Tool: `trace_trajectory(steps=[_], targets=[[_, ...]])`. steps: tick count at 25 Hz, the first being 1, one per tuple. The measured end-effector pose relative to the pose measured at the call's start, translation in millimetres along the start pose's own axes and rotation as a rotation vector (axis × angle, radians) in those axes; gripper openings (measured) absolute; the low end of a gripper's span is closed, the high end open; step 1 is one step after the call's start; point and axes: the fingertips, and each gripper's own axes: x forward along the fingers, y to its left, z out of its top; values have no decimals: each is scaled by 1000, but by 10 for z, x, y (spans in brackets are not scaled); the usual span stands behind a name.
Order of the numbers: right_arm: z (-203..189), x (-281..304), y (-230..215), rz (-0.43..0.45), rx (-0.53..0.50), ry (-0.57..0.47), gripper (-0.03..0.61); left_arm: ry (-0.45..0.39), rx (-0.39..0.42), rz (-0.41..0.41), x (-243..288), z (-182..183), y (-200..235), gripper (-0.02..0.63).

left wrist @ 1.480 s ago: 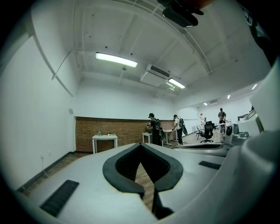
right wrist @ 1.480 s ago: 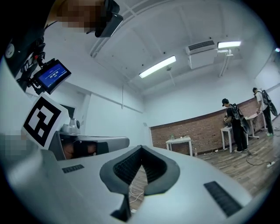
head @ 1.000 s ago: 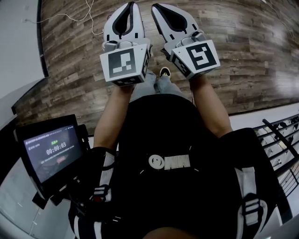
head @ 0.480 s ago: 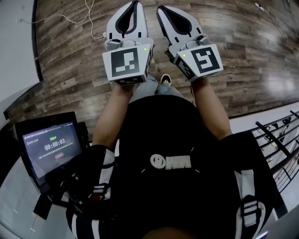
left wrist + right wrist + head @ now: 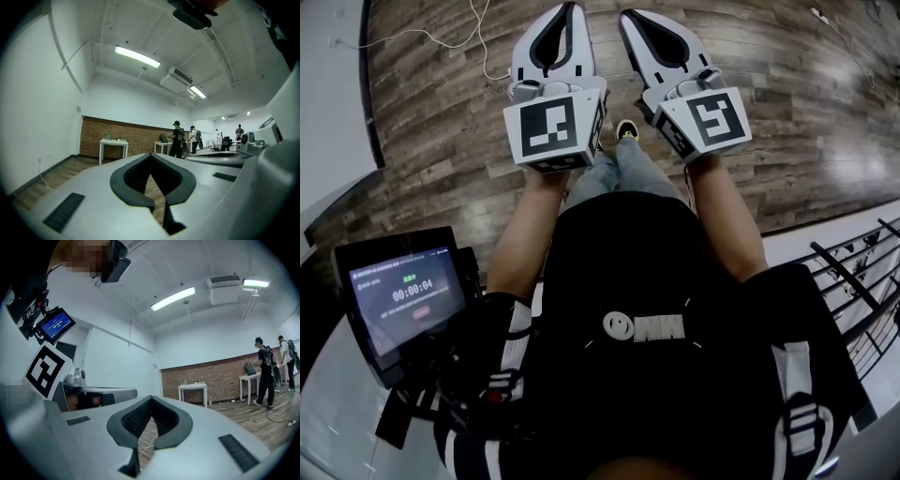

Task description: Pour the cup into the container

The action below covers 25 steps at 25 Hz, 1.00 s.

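ticked on by one count, the screen sat at the lower left, and the shoe had stepped forward over the wooden floor. the left gripper had its jaws pressed together on nothing; the right gripper, just beside it, likewise. things on the far white table were too small to tell as cup or container.

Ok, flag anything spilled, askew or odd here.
Nothing spilled or damaged. A loose white cable trails across the wooden floor; no cup or container shows. The left hand-held gripper and right hand-held gripper are shut, empty.
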Motion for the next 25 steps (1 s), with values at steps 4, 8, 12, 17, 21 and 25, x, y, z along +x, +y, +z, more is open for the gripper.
trace_trajectory(steps=[4,8,12,17,21,25], targets=[[25,8,-132,-1,4,-3,5,2,-10,-13,118,-6,-80,0],[47,86,-401,17,6,-19,5,10,11,-12,397,25,-174,2],[66,178,-708,34,10,-32,5,16,37,-10,726,71,-284,0],[91,282,-1140,47,35,-49,5,27,56,-12,1169,62,-484,2],[65,351,-1399,53,68,-39,5,32,74,-4,1438,69,-579,2],[52,497,-1509,61,67,-35,5,39,81,16,1580,75,-478,0]])
